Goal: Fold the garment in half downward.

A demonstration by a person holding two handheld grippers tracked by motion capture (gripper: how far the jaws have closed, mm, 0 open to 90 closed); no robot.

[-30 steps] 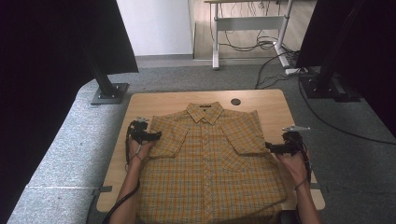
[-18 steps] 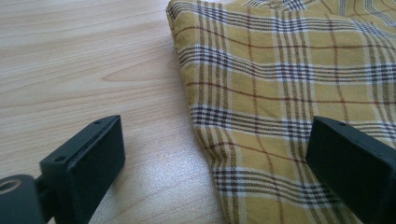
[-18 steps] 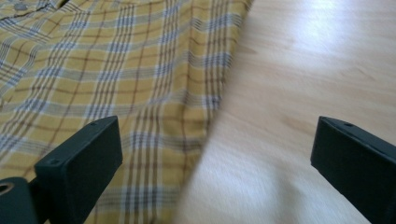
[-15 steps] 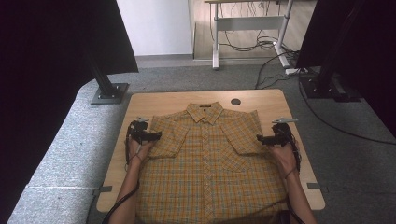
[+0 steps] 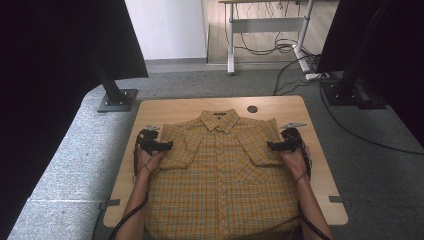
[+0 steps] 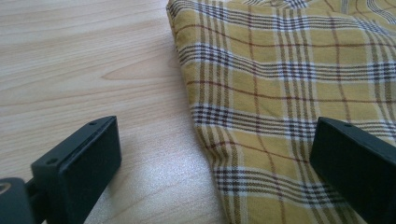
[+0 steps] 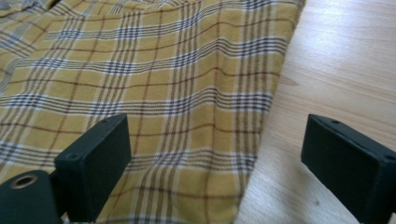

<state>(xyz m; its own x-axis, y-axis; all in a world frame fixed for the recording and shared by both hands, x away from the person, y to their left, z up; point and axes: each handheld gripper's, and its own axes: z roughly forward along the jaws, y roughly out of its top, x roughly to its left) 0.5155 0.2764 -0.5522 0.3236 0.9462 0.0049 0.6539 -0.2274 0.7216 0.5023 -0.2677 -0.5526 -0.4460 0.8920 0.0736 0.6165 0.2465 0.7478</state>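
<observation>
My claws, left [image 5: 167, 145] and right [image 5: 271, 146], stand spread astride the shirt [image 5: 220, 175] edges mid-frame, the right just narrowing; a shallow bite might slip off.

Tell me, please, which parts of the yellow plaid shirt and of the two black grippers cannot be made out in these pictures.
- Yellow plaid button-up shirt: its hem is cut off by the bottom edge of the high view; the sleeves are folded out of sight.
- Left black gripper, right black gripper: too small in the high view to judge whether the jaws touch the cloth.
- Wooden table: its near edge is hidden by the shirt and forearms.
</observation>
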